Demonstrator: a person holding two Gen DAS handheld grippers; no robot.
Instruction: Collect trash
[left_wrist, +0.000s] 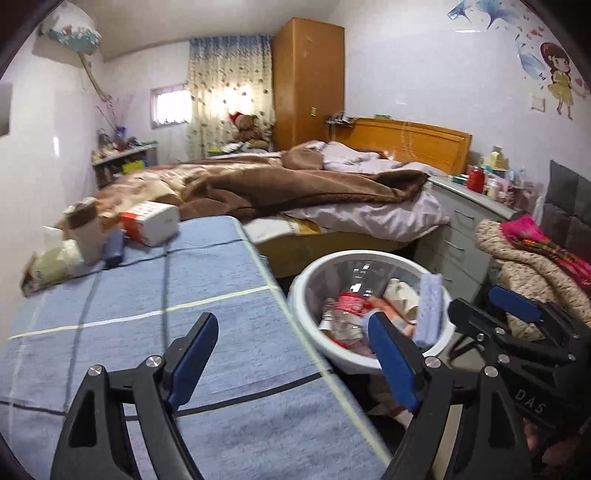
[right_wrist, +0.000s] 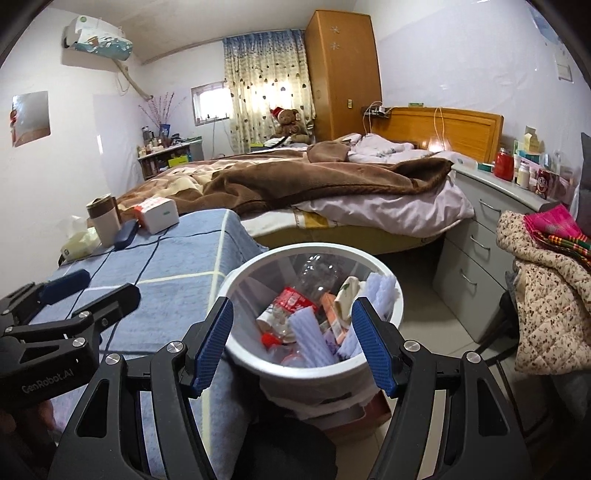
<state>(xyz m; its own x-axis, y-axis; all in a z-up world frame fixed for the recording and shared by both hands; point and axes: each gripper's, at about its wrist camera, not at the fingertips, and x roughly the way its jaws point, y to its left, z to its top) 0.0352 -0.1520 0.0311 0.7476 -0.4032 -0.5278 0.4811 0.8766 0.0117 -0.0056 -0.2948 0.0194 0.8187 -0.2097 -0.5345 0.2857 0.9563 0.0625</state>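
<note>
Right wrist: lavender foam sheet (right_wrist: 311, 336) slants upright in bin (right_wrist: 373, 369).

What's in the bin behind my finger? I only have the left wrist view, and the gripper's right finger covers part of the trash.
Observer: The right wrist view looks straight into the white bin. A clear plastic bottle lies against its far wall, above a red-and-white wrapper.
Operator: Is the right gripper carrying anything? I only see its side.
Observer: No. The right gripper is open, with nothing between its fingers. Only the bin shows in the gap beyond them.
</note>
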